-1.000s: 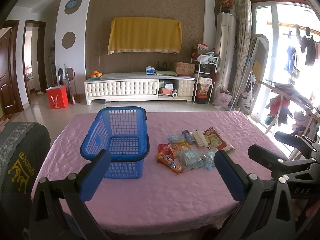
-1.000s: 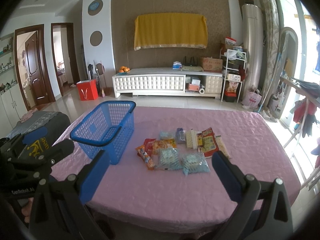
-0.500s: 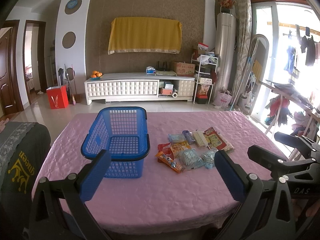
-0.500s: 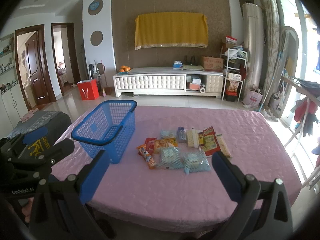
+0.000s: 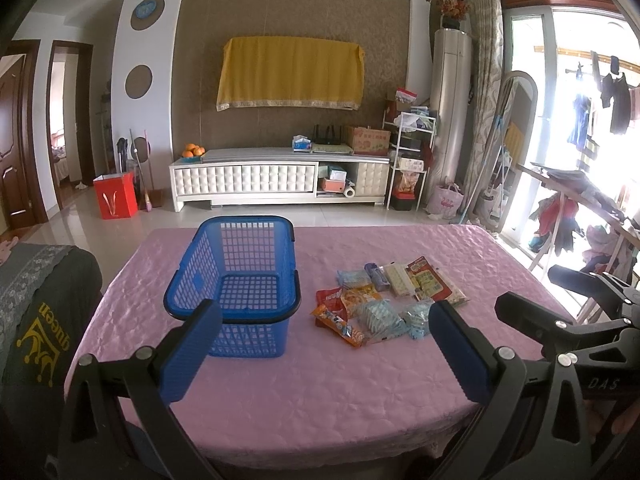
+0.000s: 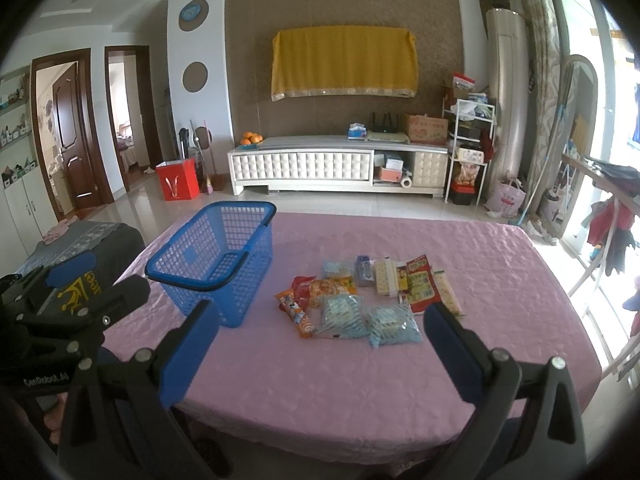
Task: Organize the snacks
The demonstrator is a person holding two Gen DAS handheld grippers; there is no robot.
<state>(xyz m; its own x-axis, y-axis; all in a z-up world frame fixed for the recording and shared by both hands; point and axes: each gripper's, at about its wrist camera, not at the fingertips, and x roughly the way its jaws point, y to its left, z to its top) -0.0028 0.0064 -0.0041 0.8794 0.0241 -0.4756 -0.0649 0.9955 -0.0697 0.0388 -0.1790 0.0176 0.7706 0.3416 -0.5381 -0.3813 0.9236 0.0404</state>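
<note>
An empty blue plastic basket (image 5: 236, 280) (image 6: 218, 258) stands on the left half of the pink-covered table (image 5: 320, 380) (image 6: 320, 372). Right of it lies a loose cluster of several snack packets (image 5: 384, 300) (image 6: 368, 296): an orange wrapper (image 6: 296, 314), two pale blue bags (image 6: 346, 316), a red packet (image 6: 420, 282). My left gripper (image 5: 324, 318) hovers open above the table's near edge, holding nothing. My right gripper (image 6: 320, 320) is also open and empty, short of the packets. Each gripper shows in the other's view, the right one (image 5: 560, 316) and the left one (image 6: 76, 296).
A dark cushioned seat with yellow print (image 5: 36, 320) stands at the table's left. Beyond the table are tiled floor, a white TV cabinet (image 5: 280, 178), a red bag (image 5: 116, 200) and a clothes rack (image 5: 580, 200) on the right.
The right wrist view has crept slightly forward and to the right toward the packets. The left gripper has barely moved. Both grippers stay open.
</note>
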